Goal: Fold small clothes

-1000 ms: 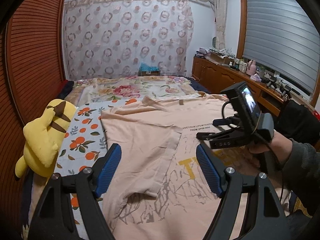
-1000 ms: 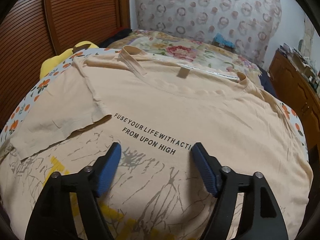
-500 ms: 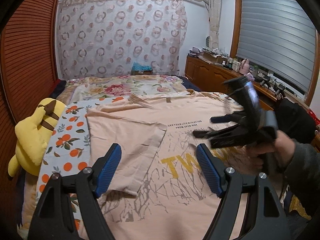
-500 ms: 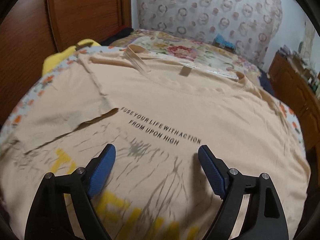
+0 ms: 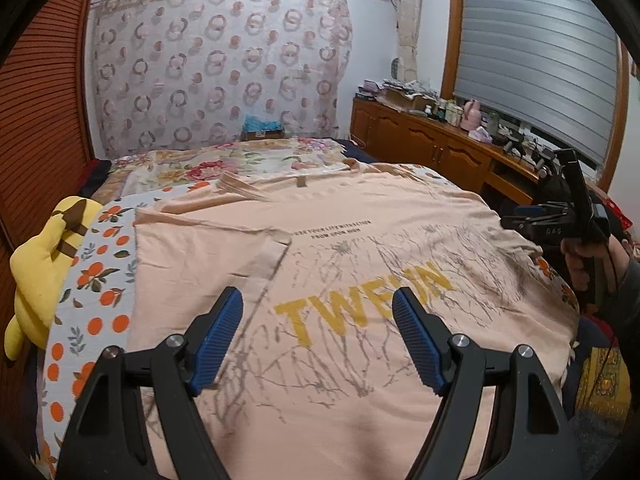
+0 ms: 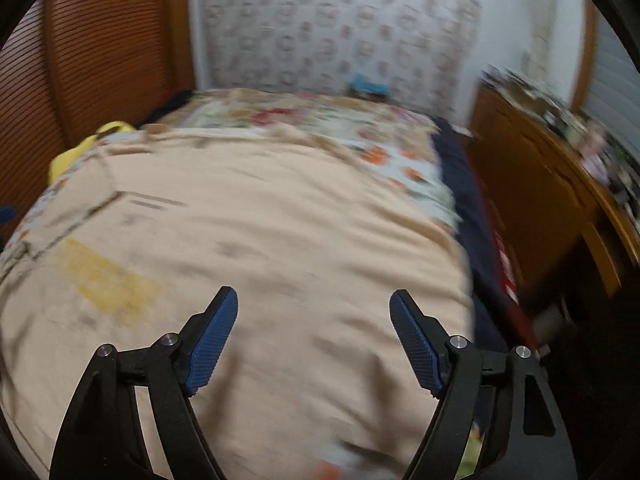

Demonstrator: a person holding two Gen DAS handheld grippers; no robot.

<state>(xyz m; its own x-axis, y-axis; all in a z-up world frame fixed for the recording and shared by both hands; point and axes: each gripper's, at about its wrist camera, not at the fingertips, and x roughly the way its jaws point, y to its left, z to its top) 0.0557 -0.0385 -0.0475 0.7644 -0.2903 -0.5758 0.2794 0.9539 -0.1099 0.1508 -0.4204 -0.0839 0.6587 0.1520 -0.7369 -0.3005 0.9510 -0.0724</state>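
Across bed (image 5: 80,312), T-shirt (image 5: 360,360) lies flat (collar far end).

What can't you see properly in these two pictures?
- Right wrist view: motion blur smears the shirt, so its print is unreadable.
- Left wrist view: the shirt's small black lettering is too tiny to read.
- Left wrist view: the yellow plush toy is turned away, so its front is hidden.

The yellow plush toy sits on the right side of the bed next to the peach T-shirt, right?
Not quite. The plush toy sits on the left side of the bed, next to the T-shirt. The left wrist view shows it clearly.
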